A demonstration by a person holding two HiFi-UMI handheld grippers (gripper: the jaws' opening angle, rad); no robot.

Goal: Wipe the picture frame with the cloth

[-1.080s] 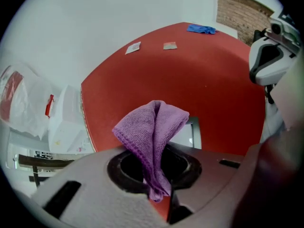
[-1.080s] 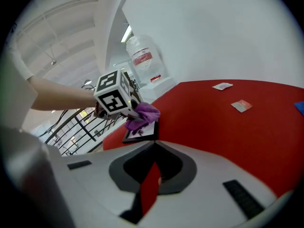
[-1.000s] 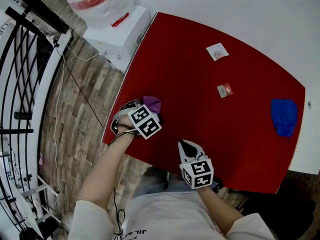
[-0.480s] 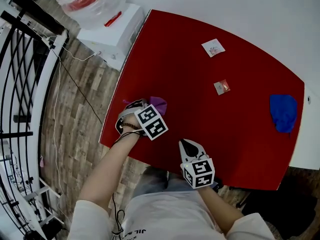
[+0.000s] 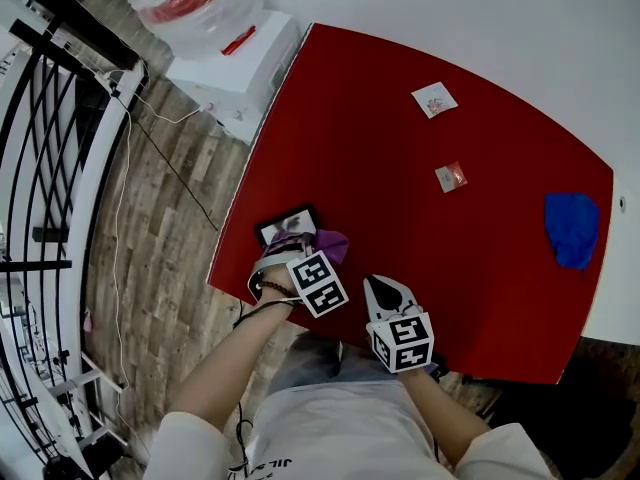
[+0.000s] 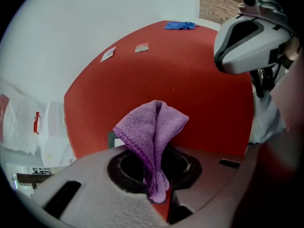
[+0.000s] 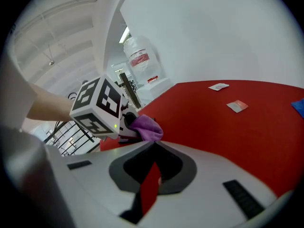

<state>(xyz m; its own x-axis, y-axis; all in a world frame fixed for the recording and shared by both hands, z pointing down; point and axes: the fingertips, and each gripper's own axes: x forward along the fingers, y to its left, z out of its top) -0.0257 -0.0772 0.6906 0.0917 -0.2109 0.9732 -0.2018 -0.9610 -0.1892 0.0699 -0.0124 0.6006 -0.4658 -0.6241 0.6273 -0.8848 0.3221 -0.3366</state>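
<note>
left gripper pinches the cloth at the frame's 4 o'clock. right gripper, jaws pressed together and empty, sits at the table's 6 o'clock.

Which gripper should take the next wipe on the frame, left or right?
Left. The left gripper is shut on the purple cloth, close beside the picture frame. The right gripper is shut, empty and farther off.
</note>
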